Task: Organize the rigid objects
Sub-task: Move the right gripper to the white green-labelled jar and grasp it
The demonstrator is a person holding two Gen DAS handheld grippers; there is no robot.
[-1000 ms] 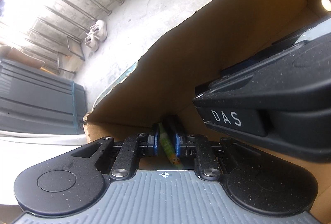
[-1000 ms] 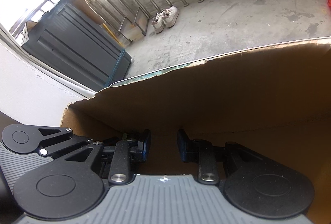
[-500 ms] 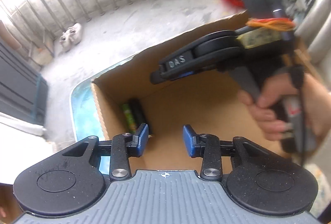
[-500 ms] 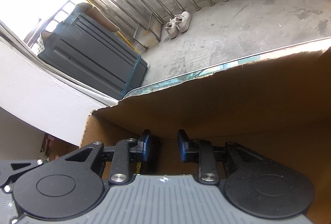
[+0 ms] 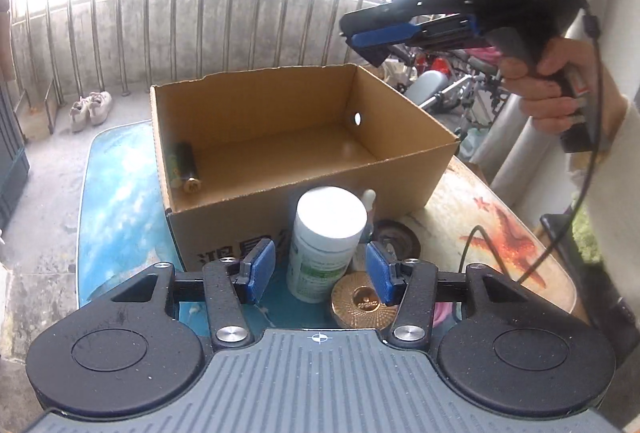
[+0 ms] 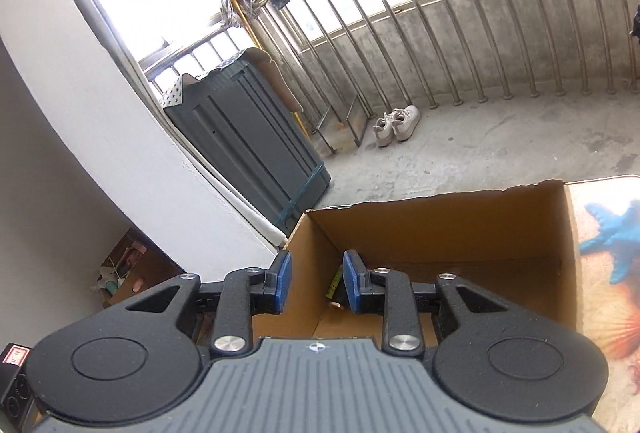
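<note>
An open cardboard box (image 5: pixel 280 189) stands on the table. A black cylinder (image 5: pixel 187 167) and a green tube (image 5: pixel 173 169) lie side by side against its left wall. My left gripper (image 5: pixel 318 271) is open and empty, in front of the box, with a white-capped bottle (image 5: pixel 326 237) standing between its fingers. A gold ribbed disc (image 5: pixel 362 303) and a dark round disc (image 5: pixel 394 237) lie beside the bottle. My right gripper (image 6: pixel 314 281) is open and empty, held above the box (image 6: pixel 440 229); it shows in the left wrist view (image 5: pixel 376 37) above the box's right side.
The table (image 5: pixel 116 201) has a blue sky print on the left and a starfish print (image 5: pixel 504 237) on the right. A balcony railing (image 6: pixel 440 33), a grey cabinet (image 6: pixel 248 137) and white shoes (image 6: pixel 396 119) stand beyond. A cable (image 5: pixel 560 233) hangs at right.
My left gripper let go of the green tube in the box, opened, and drew back and up to the near side. My right gripper rose out of the box.
</note>
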